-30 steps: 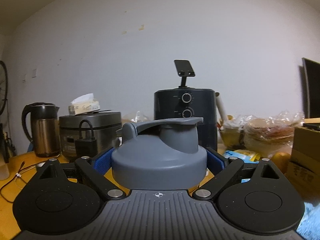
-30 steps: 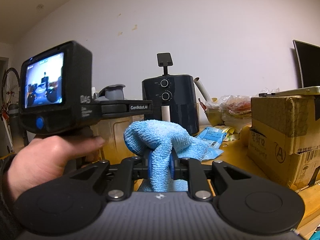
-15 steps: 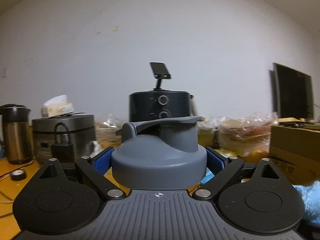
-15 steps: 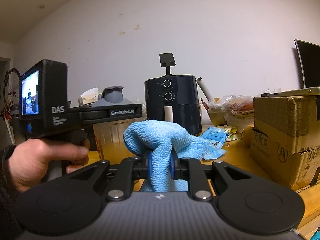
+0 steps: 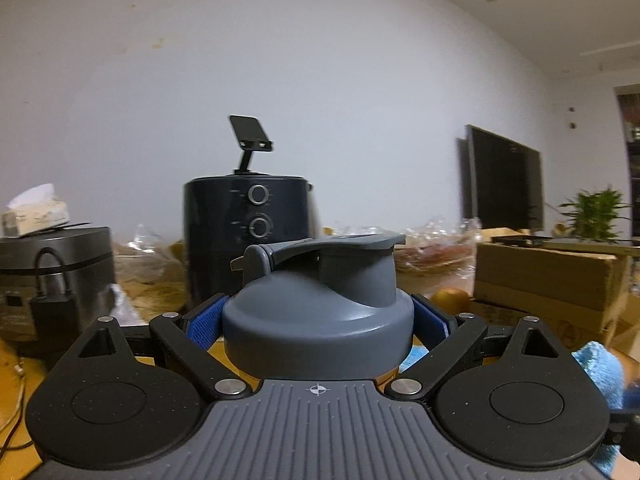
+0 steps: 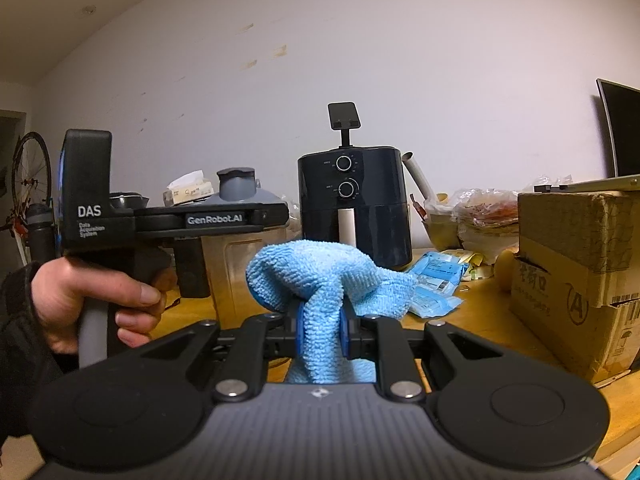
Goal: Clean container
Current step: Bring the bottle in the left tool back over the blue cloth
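Note:
My left gripper is shut on the container, its blue pads pressed on both sides just under the grey flip-top lid. From the right wrist view the container shows as a clear ribbed bottle with a grey lid, held upright above the wooden table by the left gripper, with a hand on its handle. My right gripper is shut on a light blue cloth, bunched up just right of the bottle and near it. A corner of the cloth shows at the lower right of the left wrist view.
A black air fryer stands behind on the wooden table. A cardboard box sits at the right, with blue packets and bagged food beside it. A rice cooker stands at the left, a monitor at the right.
The left gripper has turned to the right with the container, so the kettle left its view and the monitor and plant came in. The right gripper and cloth have hardly moved.

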